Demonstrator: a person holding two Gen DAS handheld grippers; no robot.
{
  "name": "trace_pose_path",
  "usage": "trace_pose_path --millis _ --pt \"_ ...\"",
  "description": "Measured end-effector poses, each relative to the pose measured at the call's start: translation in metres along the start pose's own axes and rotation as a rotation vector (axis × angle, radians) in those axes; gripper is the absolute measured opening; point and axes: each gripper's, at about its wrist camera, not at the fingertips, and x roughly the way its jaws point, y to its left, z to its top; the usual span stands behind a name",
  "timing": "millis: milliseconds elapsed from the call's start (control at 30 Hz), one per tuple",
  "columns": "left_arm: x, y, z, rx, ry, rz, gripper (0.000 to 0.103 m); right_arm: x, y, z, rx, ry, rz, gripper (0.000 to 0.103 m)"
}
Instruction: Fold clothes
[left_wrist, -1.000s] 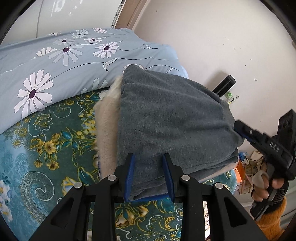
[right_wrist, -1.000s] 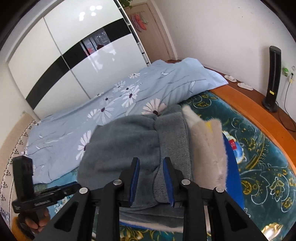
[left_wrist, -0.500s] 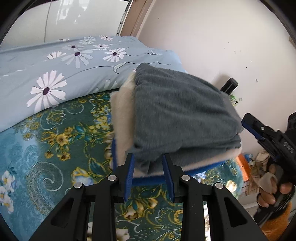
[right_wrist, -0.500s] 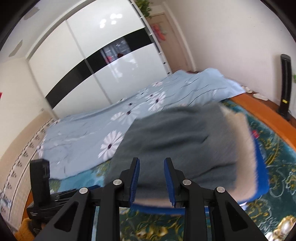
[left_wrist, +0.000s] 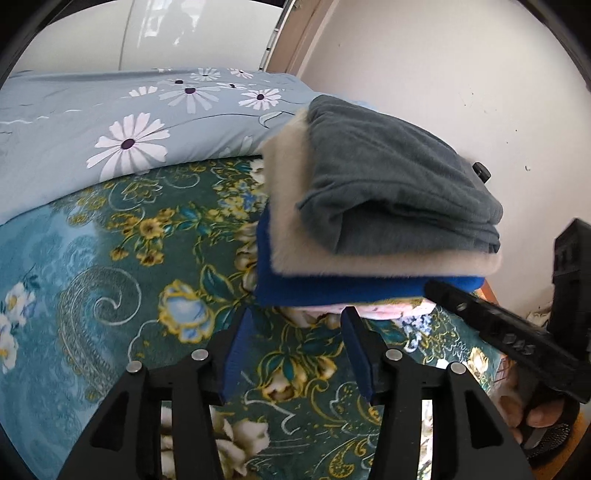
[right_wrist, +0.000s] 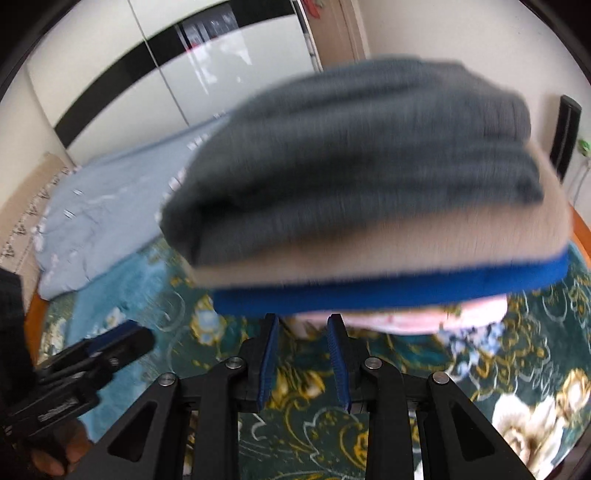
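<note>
A stack of folded clothes rests on the bed: a grey garment (left_wrist: 391, 184) on top, a cream fleece (left_wrist: 369, 258) under it, a blue one (left_wrist: 332, 291) below, and a pink one (left_wrist: 388, 310) at the bottom. My left gripper (left_wrist: 295, 321) is open and empty just in front of the stack's lower edge. My right gripper (right_wrist: 301, 326) is open and empty, close under the stack's blue (right_wrist: 369, 291) and pink layers; the grey garment (right_wrist: 351, 155) is blurred there. The right gripper also shows in the left wrist view (left_wrist: 491, 325).
The bed has a teal floral cover (left_wrist: 129, 277) and a light blue daisy duvet (left_wrist: 129, 122) behind. A white wall (left_wrist: 443, 74) is to the right. A wardrobe with sliding doors (right_wrist: 166, 74) stands behind the bed. A black tower device (right_wrist: 567, 136) stands by the wall.
Both grippers have let go of the folded stack and drawn back and downward. The stack now rests on the bed. The left jaws have opened wider.
</note>
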Motion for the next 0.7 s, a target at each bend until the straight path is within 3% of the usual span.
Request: trace_pose_path --millis 133,200,300,533,600,700 --pt "-0.001 0.013 -0.018 -0.015 0.005 0.011 0.055 0.018 0.002 -0.026 0.083 0.081 -0.057 0.030" --pt "-0.001 0.019 -0.028 -0.032 0.007 0.007 0.064 0.022 -0.001 -0.039 0.128 0.106 -0.093 0.030" --pt "-0.001 0.026 -0.041 -0.045 0.000 0.001 0.064 0.025 0.006 -0.048 0.149 0.117 -0.142 0.031" --pt "-0.006 0.043 -0.063 -0.052 -0.027 -0.003 0.067 0.013 0.027 -0.047 0.096 0.065 -0.233 0.049" --pt "-0.009 0.047 -0.066 -0.050 -0.041 -0.006 0.079 0.010 0.034 -0.044 0.084 0.053 -0.258 0.053" --pt "-0.012 0.050 -0.069 -0.038 -0.054 -0.014 0.079 0.006 0.044 -0.042 0.056 0.037 -0.291 0.059"
